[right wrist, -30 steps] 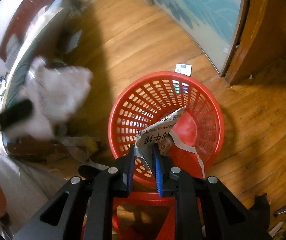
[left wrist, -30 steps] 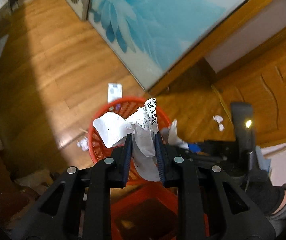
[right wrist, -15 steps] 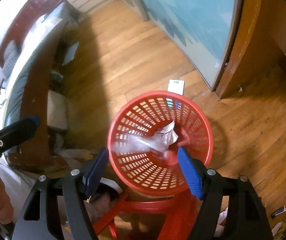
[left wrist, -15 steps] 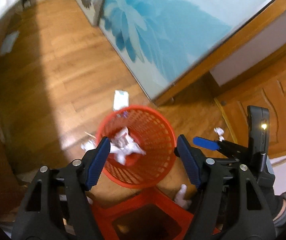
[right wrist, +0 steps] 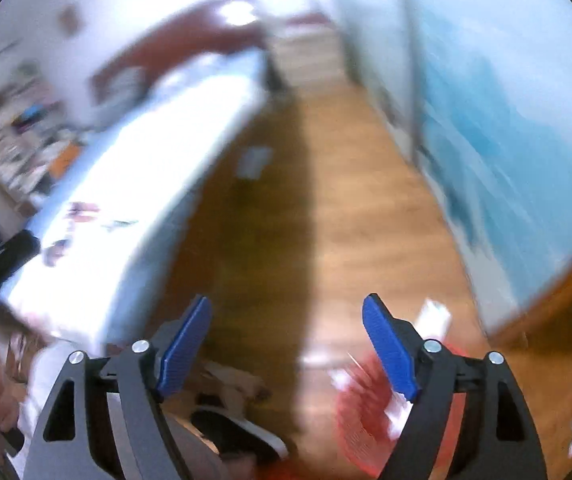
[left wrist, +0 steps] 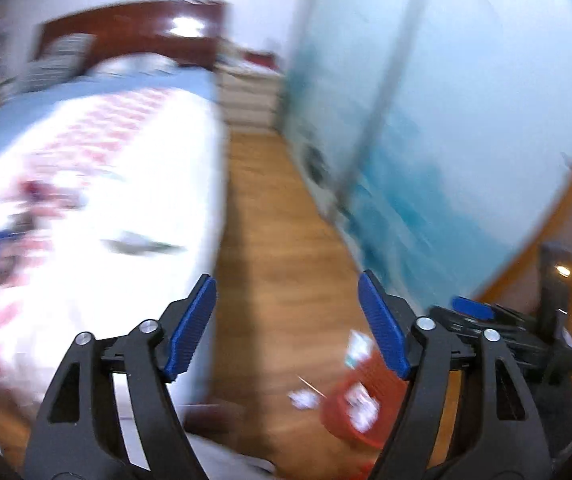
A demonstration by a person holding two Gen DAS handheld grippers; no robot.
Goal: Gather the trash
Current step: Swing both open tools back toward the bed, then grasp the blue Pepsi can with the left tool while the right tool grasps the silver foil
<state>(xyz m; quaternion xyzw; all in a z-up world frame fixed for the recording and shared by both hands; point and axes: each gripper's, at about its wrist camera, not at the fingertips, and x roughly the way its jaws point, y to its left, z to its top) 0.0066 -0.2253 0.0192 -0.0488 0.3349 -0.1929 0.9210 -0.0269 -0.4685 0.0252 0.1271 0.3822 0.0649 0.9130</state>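
- Meanwhile, left gripper (left wrist: 286, 320) & right gripper (right wrist: 286, 340) were seen w/ jaws just opened wide, nothing between.
- Red plastic mesh basket (left wrist: 366, 412) lay low right of both; white paper scraps (left wrist: 304, 399) on floor beside it, nearer left gripper.

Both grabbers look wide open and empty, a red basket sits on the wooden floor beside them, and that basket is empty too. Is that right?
Not quite. The left gripper and right gripper are open and empty, and their jaws have just been opening. But the red basket on the wooden floor is not empty: the left wrist view shows white paper inside it.
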